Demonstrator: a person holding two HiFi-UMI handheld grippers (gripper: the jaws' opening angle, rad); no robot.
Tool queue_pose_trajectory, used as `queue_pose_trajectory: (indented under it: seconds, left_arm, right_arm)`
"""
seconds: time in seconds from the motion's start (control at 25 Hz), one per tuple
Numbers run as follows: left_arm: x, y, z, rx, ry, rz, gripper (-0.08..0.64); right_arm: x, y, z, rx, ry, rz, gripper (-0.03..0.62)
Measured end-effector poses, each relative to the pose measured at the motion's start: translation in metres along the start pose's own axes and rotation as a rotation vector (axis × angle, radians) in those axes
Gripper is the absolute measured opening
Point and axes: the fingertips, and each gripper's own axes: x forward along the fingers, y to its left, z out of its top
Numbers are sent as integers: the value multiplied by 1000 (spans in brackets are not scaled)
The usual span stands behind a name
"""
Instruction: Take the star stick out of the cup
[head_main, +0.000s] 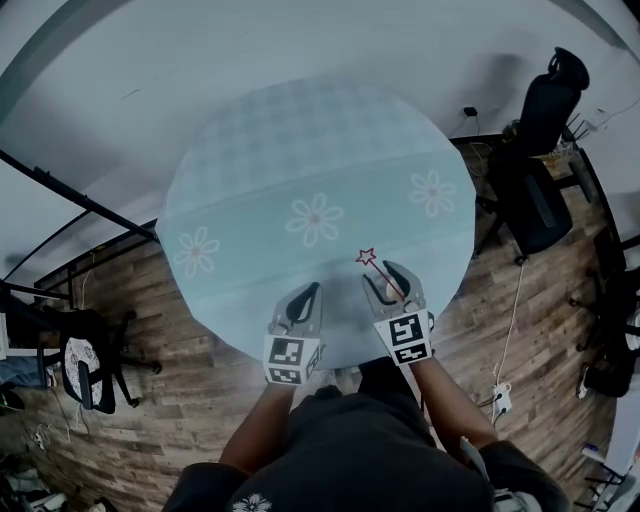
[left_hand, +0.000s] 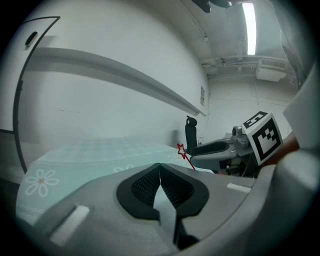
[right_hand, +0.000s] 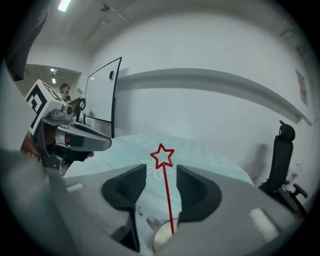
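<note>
The red star stick (head_main: 381, 276) lies slanting near the front right of the round table (head_main: 300, 150), which has a pale teal flowered cloth. Its star (right_hand: 162, 156) pokes out past my right gripper's tips. My right gripper (head_main: 384, 274) is open. The thin shaft (right_hand: 168, 200) runs up the gap between its pads without being pressed. My left gripper (head_main: 313, 288) hovers just to the left, shut with nothing in it (left_hand: 160, 165). From the left gripper view the star stick (left_hand: 182, 150) and the right gripper (left_hand: 215, 148) show to the right. No cup shows in the head view.
A black office chair (head_main: 545, 110) stands beyond the table's right side, and another chair (head_main: 85, 365) is on the wooden floor at the left. A framed board (right_hand: 102, 95) leans by the wall. The person's arms reach over the table's front edge (head_main: 330, 365).
</note>
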Motion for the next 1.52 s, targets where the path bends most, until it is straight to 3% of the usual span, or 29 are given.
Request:
queue_pose_trajectory:
  seconds: [0.36, 0.48, 0.96, 1.16, 1.52]
  left_arm:
    - [9, 7, -1, -18, -7, 23, 5]
    - [8, 10, 0, -21, -10, 30, 5]
    - [0, 20, 1, -27, -14, 46, 5]
    - [-1, 20, 0, -27, -17, 41, 5]
    - [-1, 19, 2, -25, -20, 39, 5]
  right_arm:
    - [23, -3, -6, -12, 48, 28, 180]
    - [27, 2, -3, -35, 53, 35, 216]
    - [34, 2, 7, -81, 68, -3, 225]
    - [30, 1, 11, -96, 41, -32, 142]
    - [25, -5, 15, -89, 18, -53, 126]
